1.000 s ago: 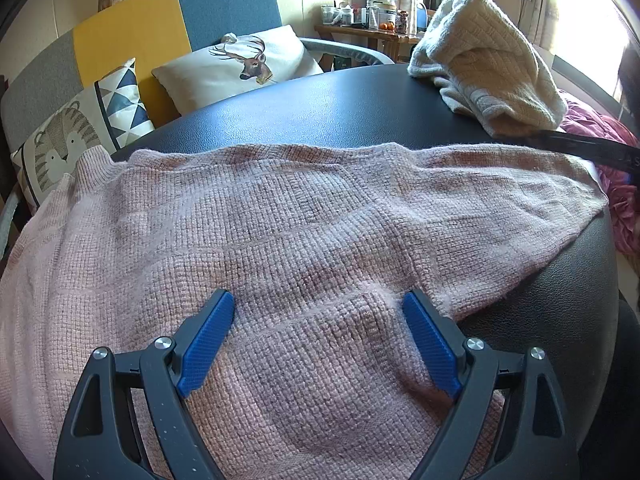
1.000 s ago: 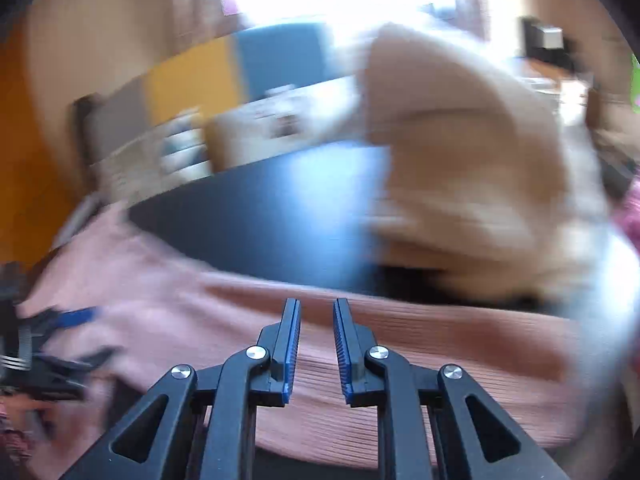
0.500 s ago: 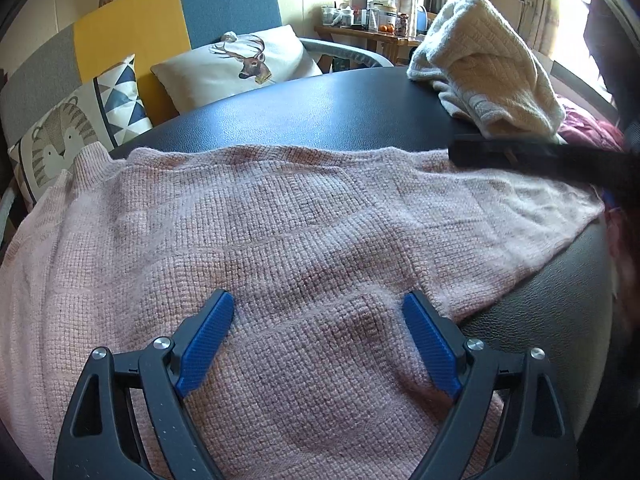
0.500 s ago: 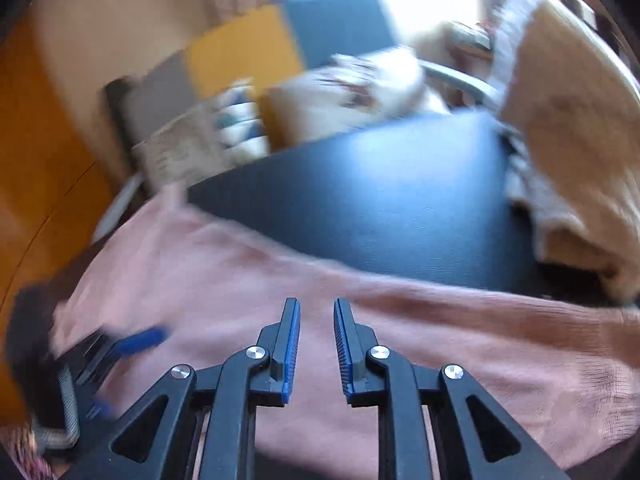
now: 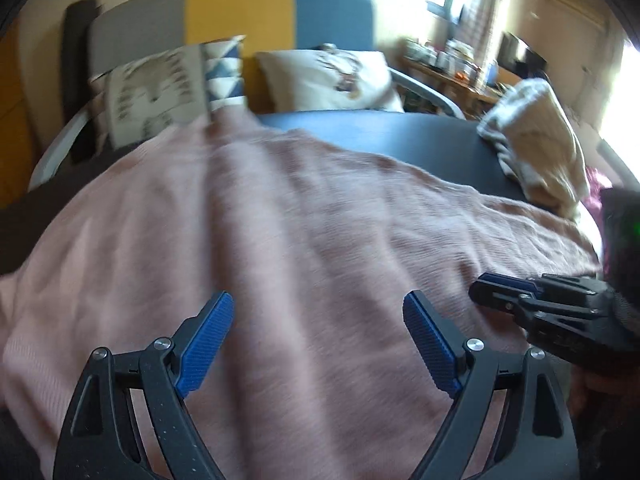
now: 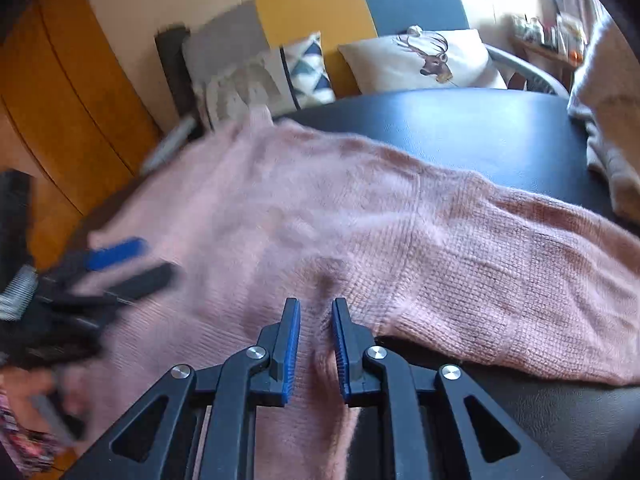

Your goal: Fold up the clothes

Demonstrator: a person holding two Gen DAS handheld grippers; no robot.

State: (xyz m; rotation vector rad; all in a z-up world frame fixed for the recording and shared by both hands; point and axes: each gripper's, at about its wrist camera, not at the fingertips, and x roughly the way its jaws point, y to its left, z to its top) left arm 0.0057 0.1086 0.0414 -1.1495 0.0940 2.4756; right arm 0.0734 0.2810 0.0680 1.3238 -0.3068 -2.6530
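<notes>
A sofa in grey, yellow and blue panels (image 6: 316, 8), with a deer cushion (image 6: 424, 60) on it, stood behind a dark round bench (image 6: 460, 124). A pink knitted sweater (image 6: 360, 216) lay spread flat across the near half of the bench, its long axis running side to side, one sleeve reaching toward a heap of cream knitwear (image 5: 536, 140) at the far right edge.

The right gripper (image 6: 316, 340) pointed steeply down at the sweater's near hem. Its jaws stood narrow, having just closed a little, and a low ridge of pink knit seemed to rise into the slot between them; whether the pads actually pinched it could not be told. The left gripper (image 5: 320, 340) hovered over the sweater's body with its jaws wide and nothing between them, only flat fabric beneath.

Relative to the sweater's near hem, the right gripper appeared the closer. The fold would likely turn on lifting that hem and carrying it across the sweater's short axis, toward the sofa side, with the left gripper needing its own hold further along the same edge.
</notes>
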